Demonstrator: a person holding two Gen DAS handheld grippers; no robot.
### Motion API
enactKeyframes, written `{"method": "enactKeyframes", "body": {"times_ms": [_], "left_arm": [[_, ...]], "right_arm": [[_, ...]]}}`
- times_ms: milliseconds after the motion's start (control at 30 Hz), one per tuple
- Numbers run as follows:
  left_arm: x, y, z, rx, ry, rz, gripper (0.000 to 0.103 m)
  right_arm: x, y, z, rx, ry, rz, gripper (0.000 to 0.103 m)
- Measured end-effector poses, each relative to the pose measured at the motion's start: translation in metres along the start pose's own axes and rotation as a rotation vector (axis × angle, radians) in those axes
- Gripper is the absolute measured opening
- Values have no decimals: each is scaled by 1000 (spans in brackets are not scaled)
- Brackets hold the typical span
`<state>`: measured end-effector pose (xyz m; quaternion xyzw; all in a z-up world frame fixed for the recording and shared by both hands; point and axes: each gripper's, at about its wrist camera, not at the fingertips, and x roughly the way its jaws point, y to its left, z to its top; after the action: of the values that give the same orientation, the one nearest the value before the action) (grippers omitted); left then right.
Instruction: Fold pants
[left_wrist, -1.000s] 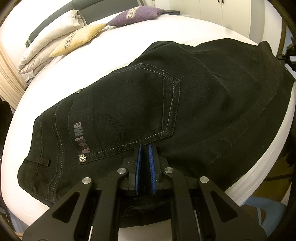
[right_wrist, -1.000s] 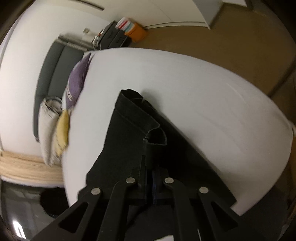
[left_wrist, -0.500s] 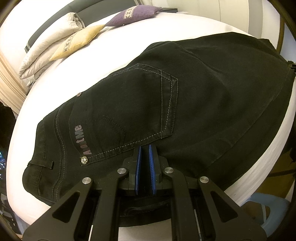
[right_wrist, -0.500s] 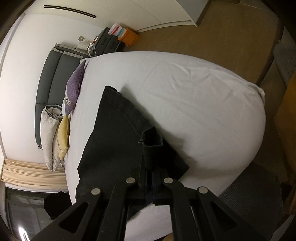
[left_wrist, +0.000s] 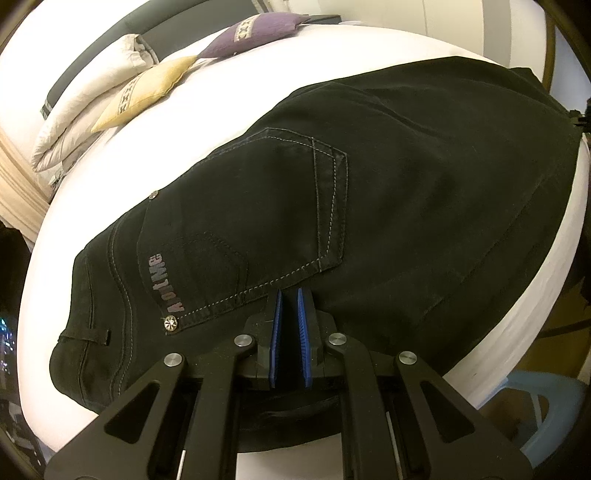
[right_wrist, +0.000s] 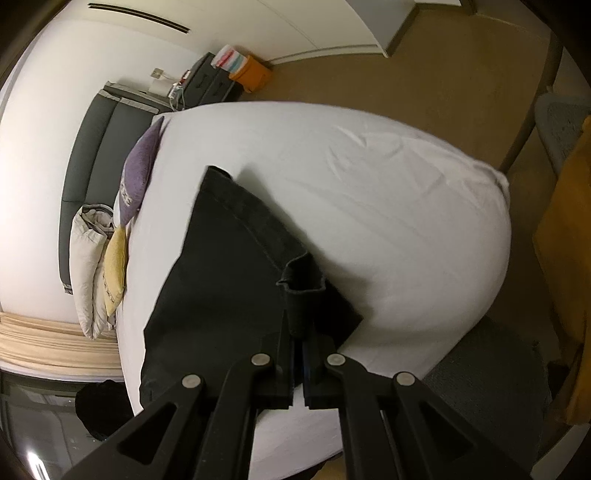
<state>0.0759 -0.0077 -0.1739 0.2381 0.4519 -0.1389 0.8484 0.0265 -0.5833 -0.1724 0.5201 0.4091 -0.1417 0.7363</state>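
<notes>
Black pants (left_wrist: 406, 184) lie flat across the white bed (left_wrist: 221, 92), back pocket and waistband showing at the left. My left gripper (left_wrist: 290, 299) sits at the near edge, just below the pocket, its blue pads (left_wrist: 276, 332) nearly together with dark cloth between them. In the right wrist view the leg end of the pants (right_wrist: 221, 277) stretches over the bed (right_wrist: 369, 203). My right gripper (right_wrist: 299, 332) is shut on the near hem corner, and a fold of cloth stands up from between its fingers.
A purple pillow (left_wrist: 255, 29), a yellow pillow (left_wrist: 147, 88) and a folded white duvet (left_wrist: 81, 110) lie at the head of the bed. A blue stool (left_wrist: 535, 398) stands beside it on the floor. An orange box (right_wrist: 251, 75) sits by the far wall.
The right gripper has drawn the hem along the bed, and the leg now lies stretched and flatter. The left gripper has kept its hold in place.
</notes>
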Motion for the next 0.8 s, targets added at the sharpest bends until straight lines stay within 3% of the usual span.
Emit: {"method": "enactKeyframes", "body": {"times_ms": [633, 733, 800], "left_arm": [[-17, 11, -21, -15, -12, -18, 9], [-40, 19, -26, -23, -69, -93, 9], [-53, 16, -32, 48, -97, -104, 21]], "right_arm": [[3, -5, 1, -59, -12, -28, 2], [-4, -5, 4, -64, -6, 9, 9], [-7, -5, 4, -73, -6, 24, 9]]}}
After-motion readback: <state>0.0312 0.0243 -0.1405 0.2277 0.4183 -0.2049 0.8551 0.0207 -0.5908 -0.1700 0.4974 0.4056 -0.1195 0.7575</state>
